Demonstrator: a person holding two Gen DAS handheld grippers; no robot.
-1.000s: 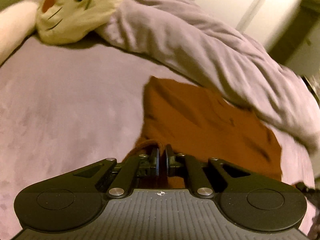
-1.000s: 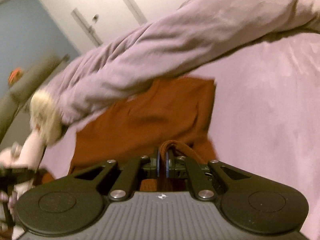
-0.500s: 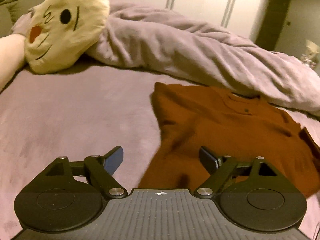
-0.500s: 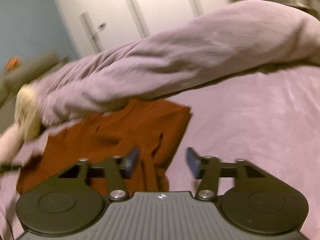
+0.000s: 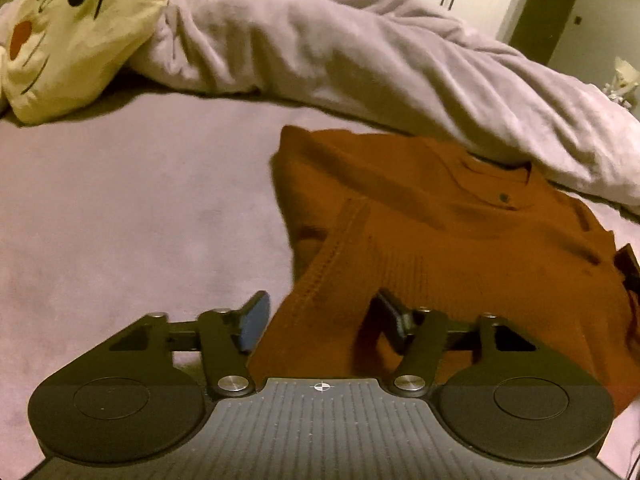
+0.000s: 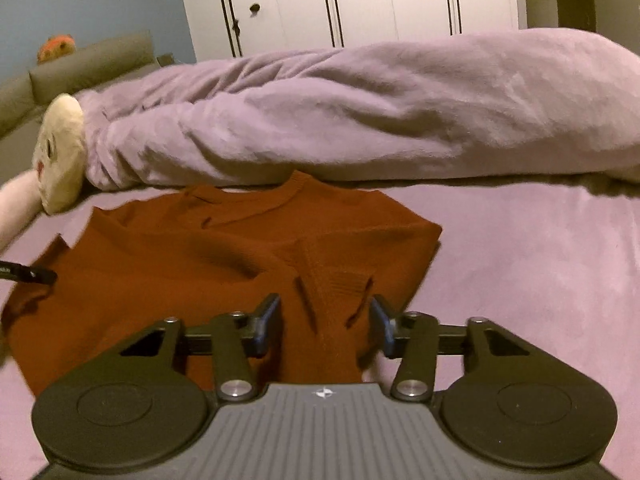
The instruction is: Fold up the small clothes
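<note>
A rust-orange knit sweater [image 5: 460, 248] lies on the purple bed, collar toward the rolled duvet, with both sleeves folded in over its body. My left gripper [image 5: 320, 316] is open and empty, its fingers either side of the folded left sleeve [image 5: 332, 264]. In the right wrist view the sweater [image 6: 192, 256] lies left and centre. My right gripper [image 6: 324, 320] is open and empty over the folded right sleeve cuff [image 6: 344, 280]. The left gripper's tip [image 6: 28, 274] shows at the sweater's far left edge.
A rolled lilac duvet [image 5: 360, 56] lies along the far side of the bed, touching the sweater's collar. A cream cat-face plush [image 5: 68, 28] rests at the far left. White wardrobe doors [image 6: 360, 0] stand behind. Bare purple sheet [image 6: 540, 260] spreads to the right.
Both grippers were shut on the sweater's sleeves a second ago. They have opened, let the sleeves drop folded onto the body, and drawn back slightly.
</note>
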